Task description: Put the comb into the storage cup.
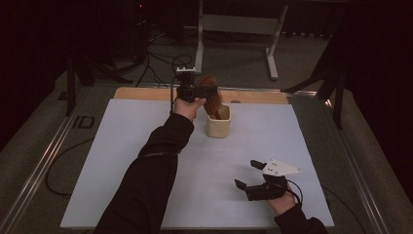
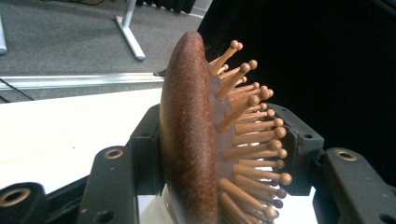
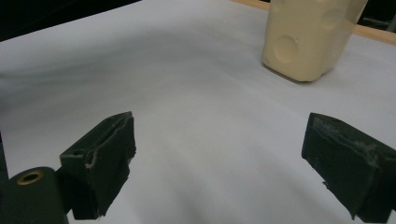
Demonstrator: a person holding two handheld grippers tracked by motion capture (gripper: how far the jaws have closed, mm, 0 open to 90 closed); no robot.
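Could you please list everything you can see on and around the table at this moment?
hairbrush: one, reddish-brown wood with tan ball-tipped pins, clamped by its head in the left gripper, its lower end inside the cup
cup: one, cream, with round dimples in its wall, upright on the far middle of the table
table: one, white sheet over a wooden top, a strip of wood showing at the far edge
metal frame: one, grey, on the floor beyond the table
cables: several, black, on the floor at far left
left gripper: one, black, shut on the hairbrush above the cup
right gripper: one, black, jaws wide apart, low over the near right of the table
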